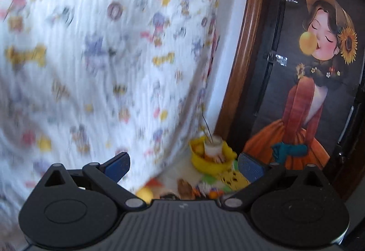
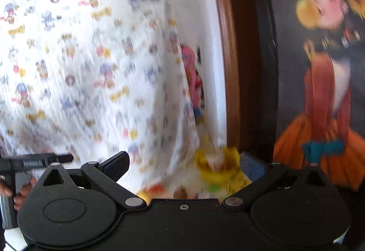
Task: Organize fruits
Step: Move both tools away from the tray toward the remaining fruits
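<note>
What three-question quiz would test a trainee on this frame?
1. True or false: the left hand-held gripper grips a fruit.
2. The yellow bowl sits: A) near the wooden frame B) on the patterned cloth C) in the right hand-held gripper.
3. What colour is the skirt in the poster?

Key: 1 false, its jaws are open and hold nothing; 2 A; 3 orange.

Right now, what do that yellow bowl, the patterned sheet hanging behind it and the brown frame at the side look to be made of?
The yellow bowl looks like plastic: one even bright colour, smooth, slightly glossy. The sheet seems thin crinkled cotton cloth, matte, hanging in folds with printed cartoons. The frame looks like varnished wood: brown, rounded, a soft sheen; blur keeps me from being sure.
</note>
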